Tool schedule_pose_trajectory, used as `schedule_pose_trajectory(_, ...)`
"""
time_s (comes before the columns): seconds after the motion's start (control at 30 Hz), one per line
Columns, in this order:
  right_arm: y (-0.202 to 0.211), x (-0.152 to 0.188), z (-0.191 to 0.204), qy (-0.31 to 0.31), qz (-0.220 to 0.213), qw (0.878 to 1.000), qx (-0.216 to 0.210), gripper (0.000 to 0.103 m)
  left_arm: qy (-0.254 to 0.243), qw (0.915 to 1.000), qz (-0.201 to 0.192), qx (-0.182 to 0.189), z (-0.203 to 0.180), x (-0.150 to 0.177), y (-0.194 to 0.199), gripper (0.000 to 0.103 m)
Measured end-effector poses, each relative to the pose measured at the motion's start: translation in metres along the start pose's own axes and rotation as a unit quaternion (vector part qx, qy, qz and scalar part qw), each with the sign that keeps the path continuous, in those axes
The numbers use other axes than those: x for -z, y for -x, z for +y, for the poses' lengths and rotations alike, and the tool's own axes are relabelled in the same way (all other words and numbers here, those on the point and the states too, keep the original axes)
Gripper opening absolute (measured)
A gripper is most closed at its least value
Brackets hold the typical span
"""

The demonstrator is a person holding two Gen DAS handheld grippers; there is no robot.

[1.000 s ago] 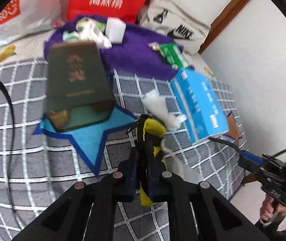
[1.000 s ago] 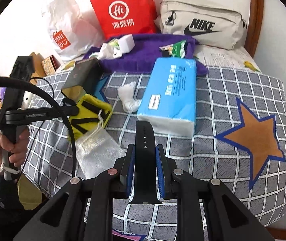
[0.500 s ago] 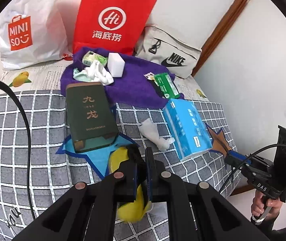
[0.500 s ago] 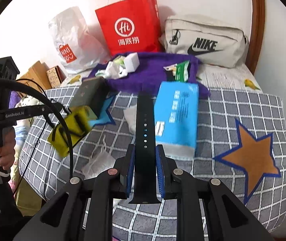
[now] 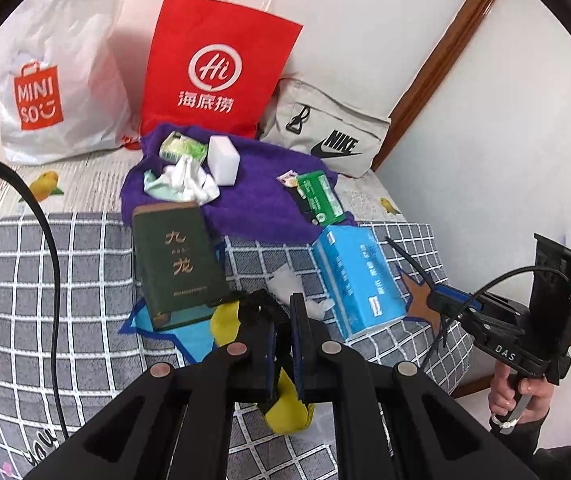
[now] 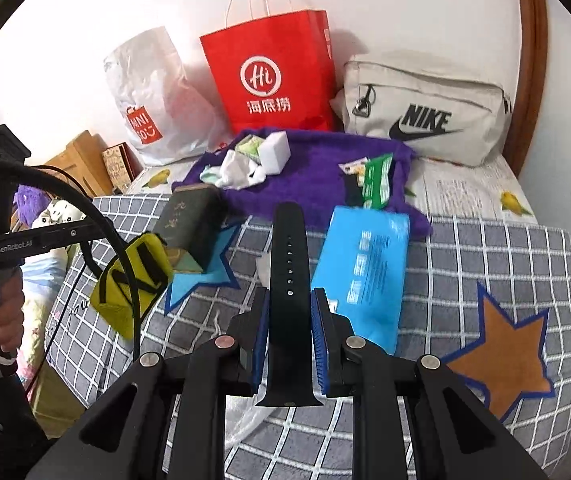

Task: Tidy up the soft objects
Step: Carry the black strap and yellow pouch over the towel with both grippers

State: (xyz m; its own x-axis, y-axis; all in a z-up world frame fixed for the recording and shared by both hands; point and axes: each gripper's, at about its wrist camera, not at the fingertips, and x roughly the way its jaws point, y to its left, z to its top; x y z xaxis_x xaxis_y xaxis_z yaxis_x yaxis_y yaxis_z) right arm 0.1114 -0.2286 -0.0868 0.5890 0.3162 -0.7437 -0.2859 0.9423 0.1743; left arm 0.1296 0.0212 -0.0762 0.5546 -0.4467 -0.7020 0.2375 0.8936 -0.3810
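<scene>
Grey checked fleece bed cover: soft, matt nap. Purple plush towel: deep fuzzy pile. Red paper carrier bag: smooth, slight sheen. White plastic shopping bag: crinkled, glossy. Beige canvas pouch: matt weave. Blue tissue pack: shiny film wrap. Black rubbery watch strap: smooth, matt. Yellow cloth pouch: matt.

left gripper is lifting yellow pouch off the checked blanket | right gripper is raising black strap above it
</scene>
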Motion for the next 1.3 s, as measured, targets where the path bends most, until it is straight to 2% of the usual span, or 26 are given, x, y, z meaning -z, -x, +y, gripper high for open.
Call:
schedule_pose_trajectory(0.2,-0.006,-0.02,0.001,0.01,-0.008,1.0,-0.004,0.02,-0.013,0.9999,-0.011,0.001,-0.007,-0.019,0.003,0.007)
schedule_pose_trajectory(0.67,-0.046,-0.073,-0.015,-0.004,-0.012,1.0,-0.001,0.02,-0.029,0.9991,-0.031,-0.007,0.008,-0.079,-0.007,0.007)
schedule_pose_trajectory(1.0,-0.09,-0.103,-0.035,-0.017,0.002,1.0,0.006,0.02,-0.024,0.9996,-0.016,0.002,0.013,-0.122,-0.044,0.007)
schedule_pose_trajectory(1.3,-0.14,-0.131,-0.059,-0.034,0.028,0.999,0.013,0.02,-0.039,0.999,0.017,0.016,0.001,-0.161,-0.104,0.007)
